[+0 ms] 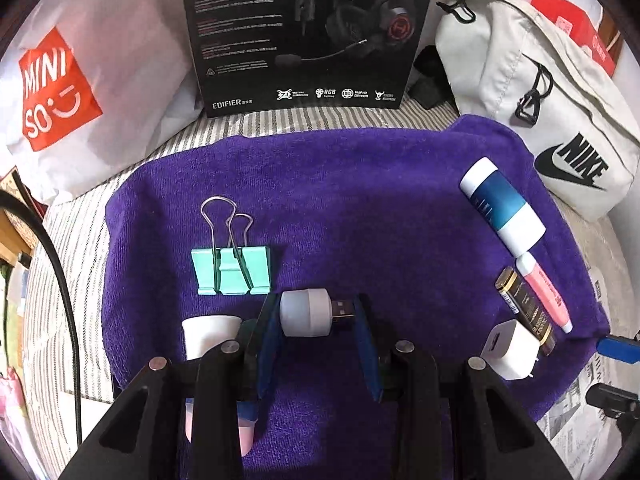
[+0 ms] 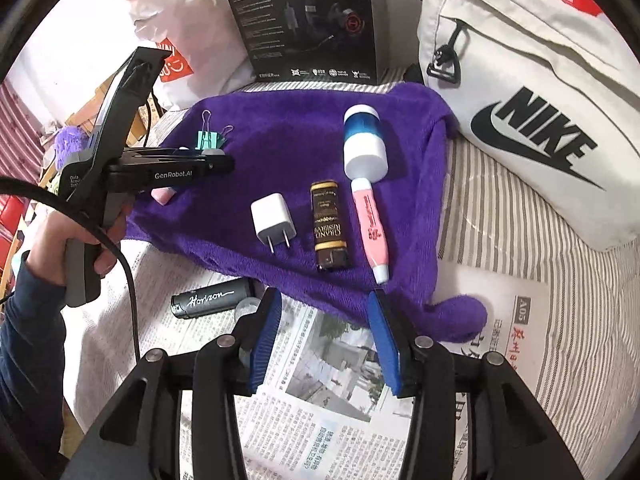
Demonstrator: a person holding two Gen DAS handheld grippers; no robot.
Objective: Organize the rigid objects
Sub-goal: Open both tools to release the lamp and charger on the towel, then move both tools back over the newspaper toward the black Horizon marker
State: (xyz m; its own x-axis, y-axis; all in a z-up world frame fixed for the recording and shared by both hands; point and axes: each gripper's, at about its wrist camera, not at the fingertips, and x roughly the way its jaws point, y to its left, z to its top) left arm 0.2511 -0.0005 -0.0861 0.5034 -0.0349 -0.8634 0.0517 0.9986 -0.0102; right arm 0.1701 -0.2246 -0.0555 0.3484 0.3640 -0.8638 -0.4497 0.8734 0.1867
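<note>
Left tool [image 1: 318,316] clenched on white USB lamp [image 1: 306,312], right tool [image 2: 326,328] released above newspaper [image 2: 320,380], perhaps just clear of purple towel [image 2: 280,132]

Both wrist cameras look steeply down, close, sharing the purple towel [image 1: 360,184].

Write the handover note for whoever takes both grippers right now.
Left gripper: shut on the white USB lamp, held just above the purple towel.
Right gripper: open, nothing between its fingers, over the newspaper.
Done, by the look of it: blue-white bottle, pink pen, brown-gold tube and white charger lie side by side on the towel.
Left: set the lamp down; the green binder clip lies apart; the black Horizon lighter lies off the towel, on the newspaper.
</note>
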